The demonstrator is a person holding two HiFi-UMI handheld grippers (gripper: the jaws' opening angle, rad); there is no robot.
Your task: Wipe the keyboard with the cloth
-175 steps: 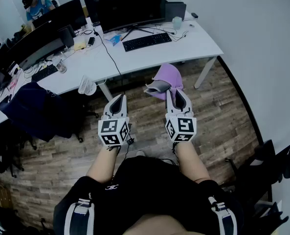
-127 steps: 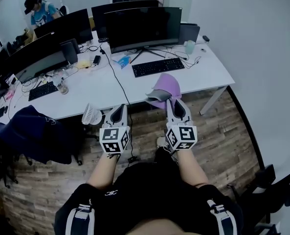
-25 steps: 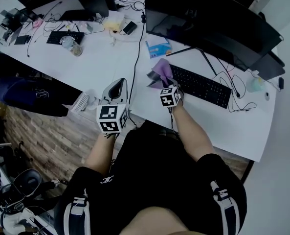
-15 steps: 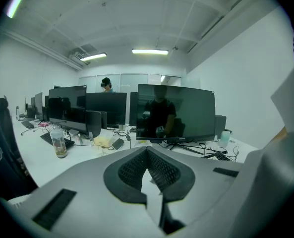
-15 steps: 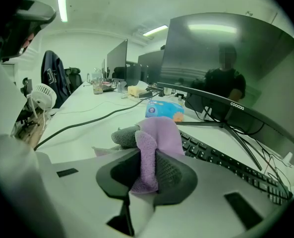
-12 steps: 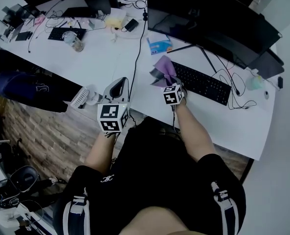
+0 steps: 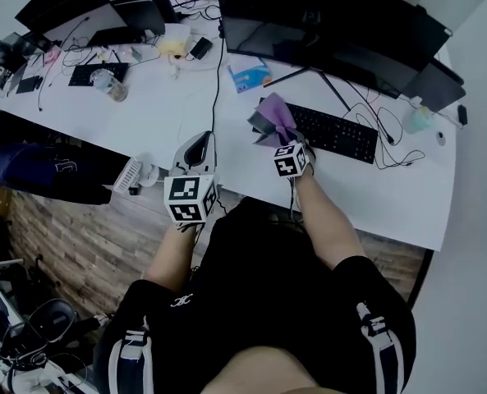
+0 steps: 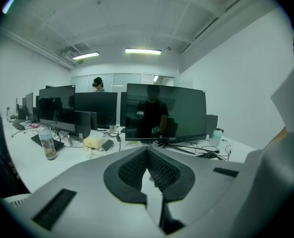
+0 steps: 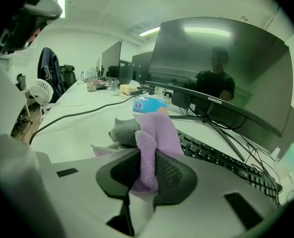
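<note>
A black keyboard (image 7: 329,131) lies on the white desk (image 7: 391,195) in front of a curved monitor. My right gripper (image 7: 284,140) hovers at the keyboard's left end, shut on a purple and grey cloth (image 7: 274,120). In the right gripper view the cloth (image 9: 154,130) bunches up between the jaws and stands above them, with the keyboard (image 9: 226,163) running off to the right behind it. My left gripper (image 7: 197,144) hangs over the desk's near edge, left of the keyboard. Its jaws (image 8: 147,151) are shut with nothing between them.
A curved monitor (image 7: 333,23) stands behind the keyboard, with a blue packet (image 7: 250,76) to its left and a pale bottle (image 7: 414,119) at the right. A black cable (image 7: 214,89) crosses the desk. A small fan (image 7: 132,175) and a dark jacket (image 7: 50,171) sit at the left.
Since the first frames the person has walked up to the desk, bringing the right gripper and cloth to the keyboard's left end. Over the last second both grippers have hardly moved.
</note>
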